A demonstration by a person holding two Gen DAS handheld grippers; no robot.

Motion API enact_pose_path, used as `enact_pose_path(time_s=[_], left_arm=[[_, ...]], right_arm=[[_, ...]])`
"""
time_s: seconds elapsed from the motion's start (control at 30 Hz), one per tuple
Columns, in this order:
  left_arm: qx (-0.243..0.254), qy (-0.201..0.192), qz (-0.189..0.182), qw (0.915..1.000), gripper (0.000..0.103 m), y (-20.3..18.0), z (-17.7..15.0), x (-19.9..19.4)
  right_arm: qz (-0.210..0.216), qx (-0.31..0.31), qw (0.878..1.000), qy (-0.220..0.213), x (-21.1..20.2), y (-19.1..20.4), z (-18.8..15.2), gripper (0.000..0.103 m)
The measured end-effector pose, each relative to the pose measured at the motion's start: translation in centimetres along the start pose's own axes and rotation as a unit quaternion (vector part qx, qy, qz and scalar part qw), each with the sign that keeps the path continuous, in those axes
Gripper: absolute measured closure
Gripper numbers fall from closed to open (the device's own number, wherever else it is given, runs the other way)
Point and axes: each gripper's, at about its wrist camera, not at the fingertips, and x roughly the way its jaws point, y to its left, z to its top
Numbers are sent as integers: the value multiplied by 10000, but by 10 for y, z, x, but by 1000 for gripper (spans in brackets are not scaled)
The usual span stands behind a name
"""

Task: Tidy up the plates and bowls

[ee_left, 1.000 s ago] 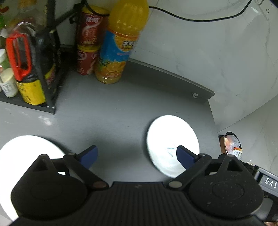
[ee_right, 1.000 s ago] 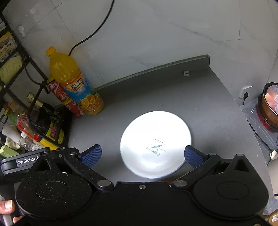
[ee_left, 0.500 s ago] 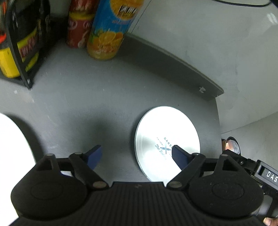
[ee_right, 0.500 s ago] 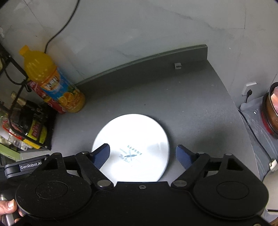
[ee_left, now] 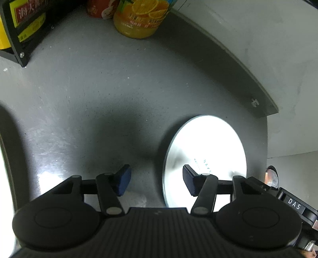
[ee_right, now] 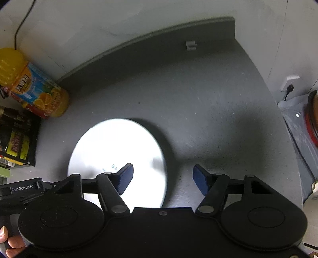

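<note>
A white plate (ee_left: 206,150) with small blue print lies flat on the dark grey counter (ee_left: 99,89). My left gripper (ee_left: 157,182) is open low over the plate's left rim, its right fingertip above the plate and its left over bare counter. In the right wrist view the same plate (ee_right: 119,150) lies at lower left. My right gripper (ee_right: 163,179) is open and straddles the plate's right rim, left fingertip over the plate. A bright white edge at the far left of the left wrist view (ee_left: 4,178) is hard to identify.
An orange juice bottle (ee_right: 29,85) and red cans (ee_left: 97,10) stand at the back left beside a black rack of sauce bottles (ee_right: 15,139). A raised lip (ee_right: 149,37) lines the counter's back. A wall socket (ee_right: 290,83) and pot (ee_right: 312,119) lie right, off the counter.
Both grippers have dropped lower and closer to the plate. The left moved forward and right; the right shifted right so the plate sits under its left finger. Both sets of jaws have narrowed somewhat.
</note>
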Motion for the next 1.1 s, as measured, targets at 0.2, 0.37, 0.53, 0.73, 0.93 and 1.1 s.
enact_pose_path(time_s=[0.2, 0.37, 0.53, 0.73, 0.93, 1.1], left_arm=[[-103, 19, 12, 9999, 67, -3, 1, 15], [-88, -24, 9, 10000, 79, -8, 4, 19], [-230, 41, -87, 9997, 91, -6, 5, 21], [-255, 41, -111, 9996, 91, -6, 5, 20], [-94, -57, -50, 9999, 91, -10, 4, 17], [-123, -159, 17, 9998, 92, -8, 9, 8]], right_arm=[[167, -22, 9997, 198, 15, -9, 1, 62], [219, -134, 9993, 281, 22, -8, 2, 73], [289, -222, 9990, 261, 24, -6, 5, 75], [279, -293, 9989, 256, 27, -7, 5, 85], [356, -387, 9985, 130, 21, -2, 6, 90], [515, -412, 9978, -75, 10, 2, 11, 94]])
